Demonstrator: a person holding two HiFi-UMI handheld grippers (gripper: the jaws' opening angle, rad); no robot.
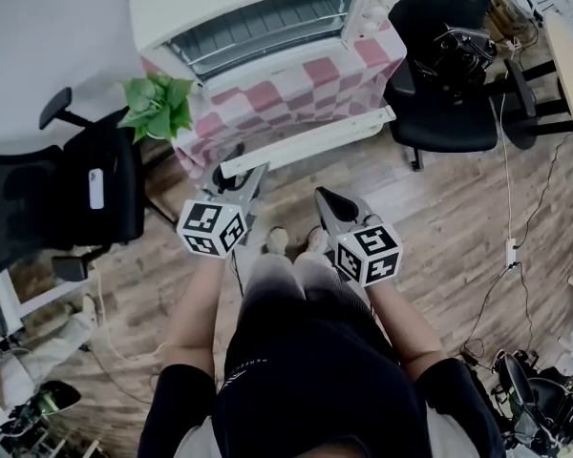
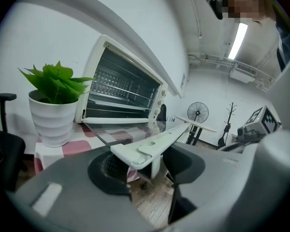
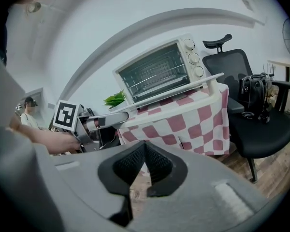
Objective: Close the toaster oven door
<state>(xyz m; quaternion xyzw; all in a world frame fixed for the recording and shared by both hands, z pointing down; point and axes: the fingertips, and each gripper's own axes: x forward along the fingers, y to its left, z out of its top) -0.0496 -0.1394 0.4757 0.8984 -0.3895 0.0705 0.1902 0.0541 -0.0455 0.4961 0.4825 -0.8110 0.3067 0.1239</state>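
Left tongs astride door handle

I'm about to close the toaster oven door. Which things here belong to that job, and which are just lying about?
For the job:
toaster oven
its open door
door handle
left claw, the handle between its jaws

Lying about:
potted plant
office chair with a black bag on it
standing fan
right claw, shut and empty
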